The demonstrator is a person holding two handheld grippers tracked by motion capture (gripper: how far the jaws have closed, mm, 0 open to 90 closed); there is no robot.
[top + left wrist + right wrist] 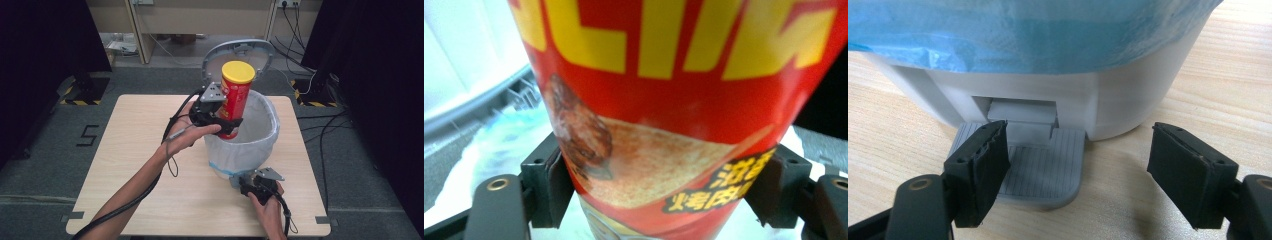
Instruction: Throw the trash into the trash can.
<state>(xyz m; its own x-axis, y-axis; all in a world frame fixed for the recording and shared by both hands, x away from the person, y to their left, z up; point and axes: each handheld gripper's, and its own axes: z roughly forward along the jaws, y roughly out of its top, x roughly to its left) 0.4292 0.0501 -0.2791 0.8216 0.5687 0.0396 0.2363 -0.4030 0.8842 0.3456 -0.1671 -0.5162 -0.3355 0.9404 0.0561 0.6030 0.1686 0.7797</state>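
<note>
Right gripper (241, 181) sits at 6 o'clock of the white bin (272, 125), jaws apart and pinching nothing, one jaw over the grey pedal (1043, 170). Left gripper (231, 122) comes in from 9 o'clock, clamped on the lower part of the red chip can (235, 95). Can is upright, yellow cap up, over the bin's open mouth. Bin lid (215, 55) stands raised at 12 o'clock. Bin rests on the wooden table (140, 150).

A red crisp can (234, 97) with a yellow lid (238, 71) and yellow lettering is seen; the white pedal bin (260, 145) is lined with a blue-edged bag (1013, 35); its grey pedal (1043, 170) is ribbed.
</note>
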